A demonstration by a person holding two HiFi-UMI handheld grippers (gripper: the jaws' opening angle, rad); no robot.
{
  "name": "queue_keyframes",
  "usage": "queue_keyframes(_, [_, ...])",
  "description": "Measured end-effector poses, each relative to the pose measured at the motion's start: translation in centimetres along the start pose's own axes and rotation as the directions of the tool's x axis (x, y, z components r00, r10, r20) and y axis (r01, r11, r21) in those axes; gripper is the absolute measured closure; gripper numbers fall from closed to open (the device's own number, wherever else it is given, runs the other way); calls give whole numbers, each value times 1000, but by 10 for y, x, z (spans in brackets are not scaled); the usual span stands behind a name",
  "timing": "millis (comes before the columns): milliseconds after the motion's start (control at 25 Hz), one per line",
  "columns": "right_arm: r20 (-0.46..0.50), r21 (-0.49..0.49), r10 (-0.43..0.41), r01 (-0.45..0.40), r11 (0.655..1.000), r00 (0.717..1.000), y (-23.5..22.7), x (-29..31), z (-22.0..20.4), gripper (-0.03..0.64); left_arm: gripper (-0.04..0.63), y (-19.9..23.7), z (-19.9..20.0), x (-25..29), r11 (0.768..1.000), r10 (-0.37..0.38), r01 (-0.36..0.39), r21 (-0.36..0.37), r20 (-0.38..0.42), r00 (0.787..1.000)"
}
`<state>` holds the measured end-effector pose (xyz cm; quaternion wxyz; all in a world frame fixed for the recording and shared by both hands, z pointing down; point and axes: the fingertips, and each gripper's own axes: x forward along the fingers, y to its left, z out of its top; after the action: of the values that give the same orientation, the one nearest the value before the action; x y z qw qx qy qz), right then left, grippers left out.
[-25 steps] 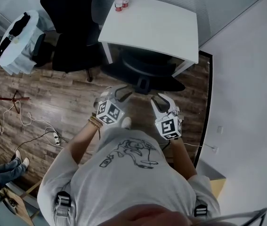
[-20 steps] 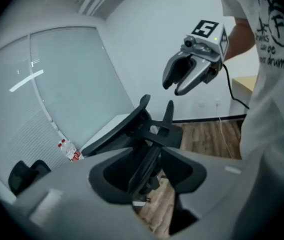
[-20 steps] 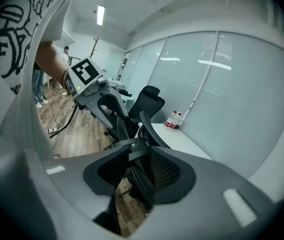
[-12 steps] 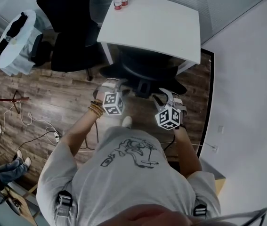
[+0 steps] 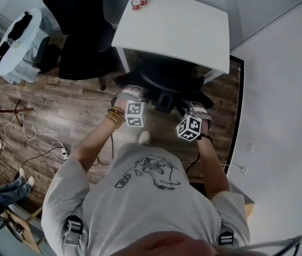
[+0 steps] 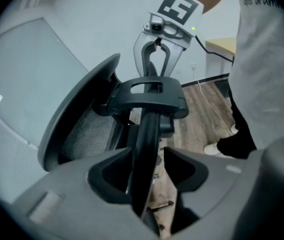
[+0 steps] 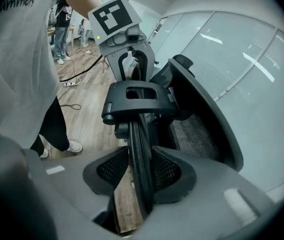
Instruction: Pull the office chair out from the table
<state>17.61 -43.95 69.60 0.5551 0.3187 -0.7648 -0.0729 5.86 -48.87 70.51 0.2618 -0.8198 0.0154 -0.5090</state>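
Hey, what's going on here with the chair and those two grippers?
A person holds a gripper in each hand at the black office chair, which is tucked under the white table. The left gripper and right gripper each straddle an edge of the chair's backrest, one per side. The left jaws have just been opening, the right closing slightly; neither clamps the edge yet. The chair is not pulled out.

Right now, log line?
left gripper: just opened, backrest between jaws | right gripper: just closing, backrest between jaws | office chair: under table
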Motion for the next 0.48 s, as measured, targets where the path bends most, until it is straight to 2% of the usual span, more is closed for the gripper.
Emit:
queue_keyframes(80, [-13,2,11,-11,1000,1000,2,4,-5,487,406,-2,-1,5,1000,-5,6,28,-18,1000])
queue_keyframes(120, [-14,6,14,-14,1000,1000,3,5,-6,489,454,-1,-2,6,999,-1,2,42,-25,1000])
queue_keyframes(160, [-12,12,15,-14,1000,1000,3,5,-6,494,471,-1,-3,7,999,2,-1,52,-29,1000])
queue_keyframes(480, [-10,29,12,-12,1000,1000,7,7,-7,501,485,-5,-4,8,997,7,-4,72,-36,999])
